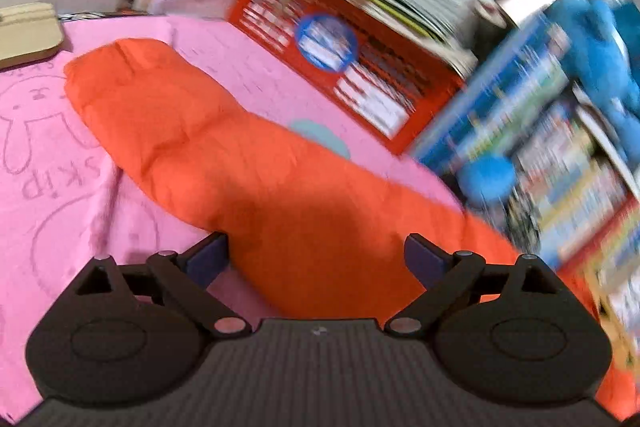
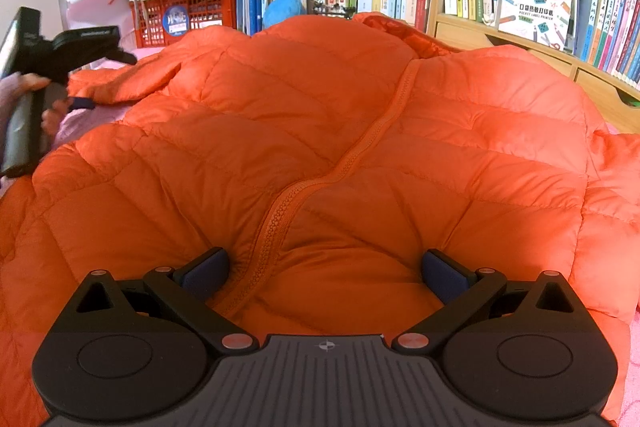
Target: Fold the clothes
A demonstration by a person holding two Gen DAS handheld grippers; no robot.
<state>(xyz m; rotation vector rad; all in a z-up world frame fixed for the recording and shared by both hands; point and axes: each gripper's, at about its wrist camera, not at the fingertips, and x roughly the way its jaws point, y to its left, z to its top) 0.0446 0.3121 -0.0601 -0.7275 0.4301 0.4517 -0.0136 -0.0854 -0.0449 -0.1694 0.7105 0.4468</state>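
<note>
Orange quilted jacket (image 2: pixel 320 131); pink rabbit-print blanket (image 1: pixel 52 163); red crate (image 2: pixel 188 9).

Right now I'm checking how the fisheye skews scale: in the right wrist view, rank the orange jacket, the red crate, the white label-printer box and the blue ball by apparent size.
1. orange jacket, by far the largest, though it lies nearest the lens.
2. red crate.
3. white label-printer box, close to the crate; partly hidden crate makes this unsure.
4. blue ball.

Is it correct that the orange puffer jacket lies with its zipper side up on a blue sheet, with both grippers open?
Not quite: the sheet is pink, not blue, as the left wrist view shows. The orange puffer jacket does lie zipper side up, and the left gripper and right gripper are both open.
</note>
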